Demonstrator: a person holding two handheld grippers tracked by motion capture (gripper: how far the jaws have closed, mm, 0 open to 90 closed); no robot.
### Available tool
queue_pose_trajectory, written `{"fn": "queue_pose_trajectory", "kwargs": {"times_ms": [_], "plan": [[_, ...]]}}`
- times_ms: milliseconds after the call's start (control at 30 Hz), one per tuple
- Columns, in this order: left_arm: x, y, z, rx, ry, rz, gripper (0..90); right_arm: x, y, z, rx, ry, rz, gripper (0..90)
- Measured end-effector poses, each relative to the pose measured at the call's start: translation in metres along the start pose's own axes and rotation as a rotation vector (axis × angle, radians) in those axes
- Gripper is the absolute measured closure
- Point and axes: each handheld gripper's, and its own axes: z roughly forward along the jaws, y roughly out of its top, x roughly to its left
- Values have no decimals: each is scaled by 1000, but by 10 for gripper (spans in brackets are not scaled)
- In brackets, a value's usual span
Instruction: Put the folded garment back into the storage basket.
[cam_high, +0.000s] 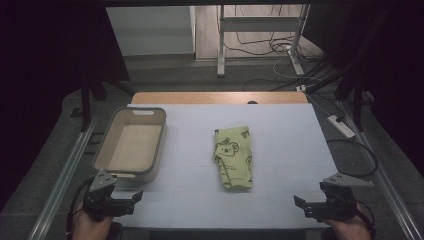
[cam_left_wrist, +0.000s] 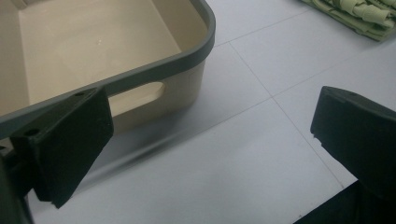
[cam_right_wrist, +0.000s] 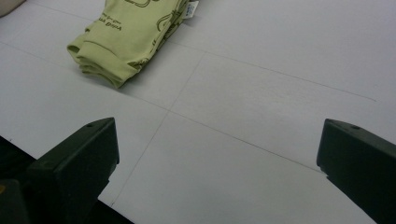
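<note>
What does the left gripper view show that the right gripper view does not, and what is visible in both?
Left gripper view: the beige bin with its dark grey rim and a handle slot in its near wall, standing beside the left claw, whose jaws are wide apart.

Right gripper view: the near folded end of the green cloth, its dark print and a small white tag, beyond the open right claw.

Both: the white table surface with thin seam lines, and the green cloth, which the left gripper view catches at its top right corner.
</note>
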Motion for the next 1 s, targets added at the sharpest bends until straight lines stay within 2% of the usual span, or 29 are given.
{"fn": "queue_pose_trajectory", "kwargs": {"times_ms": [867, 1000], "plan": [[5, 0, 0, 4, -44, -33, 0, 1, 1, 2, 12, 23, -15, 0], [5, 1, 1, 5, -42, -25, 0, 1, 2, 2, 7, 33, -14, 0]]}}
